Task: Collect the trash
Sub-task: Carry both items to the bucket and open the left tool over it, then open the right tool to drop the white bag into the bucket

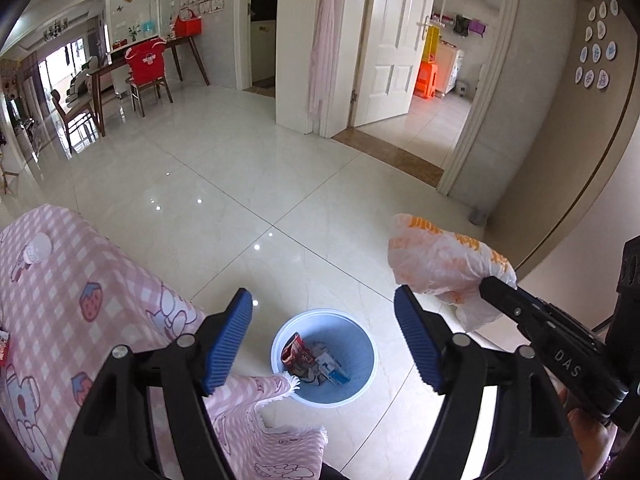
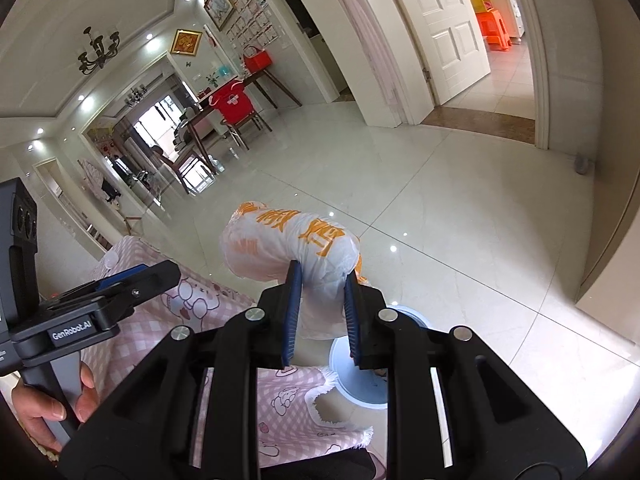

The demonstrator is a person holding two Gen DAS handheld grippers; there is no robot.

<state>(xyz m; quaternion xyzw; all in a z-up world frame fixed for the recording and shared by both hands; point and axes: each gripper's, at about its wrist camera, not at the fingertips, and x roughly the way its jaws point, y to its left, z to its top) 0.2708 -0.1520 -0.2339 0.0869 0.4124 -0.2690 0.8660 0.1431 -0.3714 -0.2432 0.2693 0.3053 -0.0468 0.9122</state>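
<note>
The right gripper (image 2: 320, 304) clenched the crumpled plastic bag (image 2: 288, 240) up above the blue bin (image 1: 324, 356) on the floor; the left gripper (image 1: 324, 336) hung released, holding nothing.

Glossy pale tiled floor (image 1: 224, 168); white doors (image 1: 394, 40) ajar (wooden dining table (image 1: 136, 60) beyond).

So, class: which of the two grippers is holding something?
The right gripper: its jaws pinch the orange-printed plastic bag. The left gripper is open, empty.
</note>
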